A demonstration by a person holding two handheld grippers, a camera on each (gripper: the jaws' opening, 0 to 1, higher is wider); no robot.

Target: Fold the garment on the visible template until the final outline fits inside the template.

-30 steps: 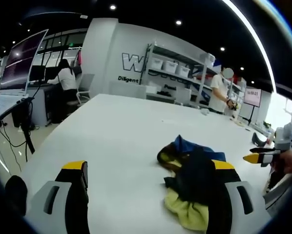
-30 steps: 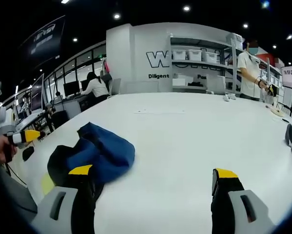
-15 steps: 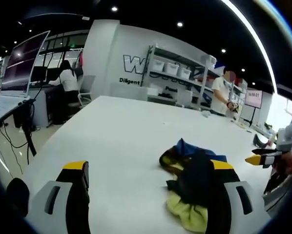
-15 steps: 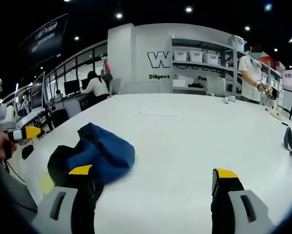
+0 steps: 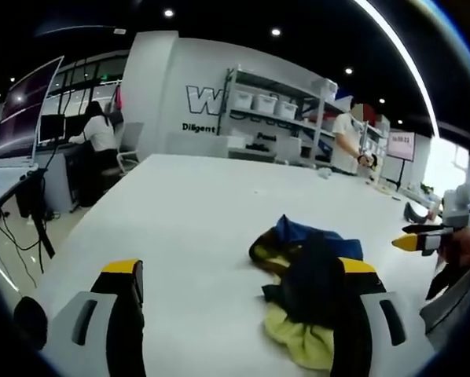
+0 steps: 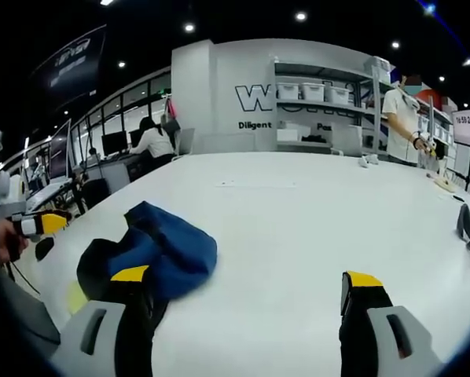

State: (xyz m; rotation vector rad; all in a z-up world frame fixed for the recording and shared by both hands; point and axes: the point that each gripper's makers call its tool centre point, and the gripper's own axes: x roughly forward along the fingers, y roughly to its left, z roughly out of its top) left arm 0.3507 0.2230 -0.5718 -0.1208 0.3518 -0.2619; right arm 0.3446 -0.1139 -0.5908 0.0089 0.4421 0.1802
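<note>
Clothes (image 5: 310, 279) lie in a messy heap on the white worktop (image 6: 298, 212) — not spread out yet. Left claw (image 5: 239, 275) and right claw (image 6: 239, 279) hang over it, jaws wide apart, holding nothing — ready to grab.

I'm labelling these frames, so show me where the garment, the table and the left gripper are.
garment (image 6: 168, 251), right gripper view, on its blue bunched part.
table (image 6: 298, 228), right gripper view, on bare white top.
left gripper (image 5: 239, 271), left gripper view, midway between its yellow-tipped jaws.
</note>
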